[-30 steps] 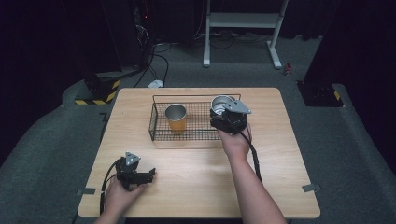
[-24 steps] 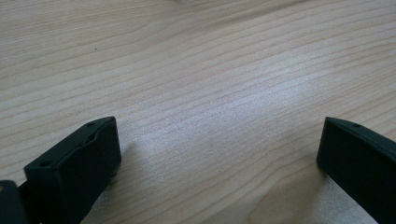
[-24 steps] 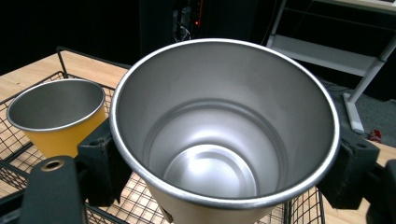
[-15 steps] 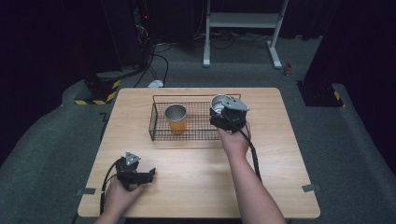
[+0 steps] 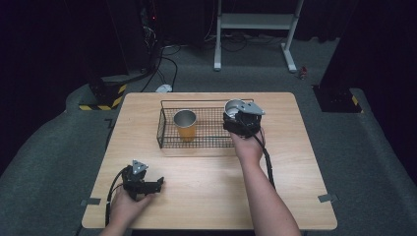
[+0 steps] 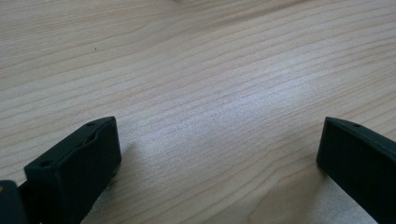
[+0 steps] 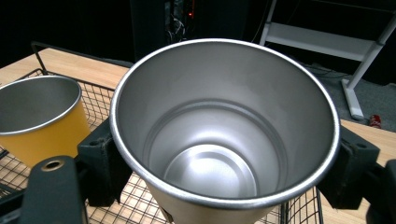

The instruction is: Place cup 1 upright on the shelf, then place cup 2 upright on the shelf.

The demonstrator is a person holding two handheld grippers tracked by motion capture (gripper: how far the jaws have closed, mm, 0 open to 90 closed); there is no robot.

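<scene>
Table (image 5: 206, 196): light wood, seen from above; dark floor around it.
Basket (image 5: 167, 117): black wire, set at the far middle of the table, long side across.
Orange cup (image 5: 185, 124): upright in the left part of the basket, metal rim and inside, orange wall; in the right gripper view it stands at the left (image 7: 39, 119) on the basket's mesh floor.
Steel cup (image 5: 234, 106): plain metal, mouth open upward, at the right end of the basket, well apart from the orange cup.
Right gripper (image 5: 241, 120): over the basket's right end, held by the right hand (image 5: 248, 147) reaching in from below.
Right gripper, state: closed around the steel cup (image 7: 224, 135); one black jaw presses each side of the cup's wall just under the rim.
Steel cup, relative to basket: the mesh shows below and beside it in the right gripper view; whether its base touches the mesh I cannot tell.
Left gripper (image 5: 140, 179): at the near left of the table, held in the left hand (image 5: 125, 206), far from the basket.
Left gripper, state: jaws spread wide and holding nothing, bare table (image 6: 210, 93) between them, tips close to the wood.
</scene>
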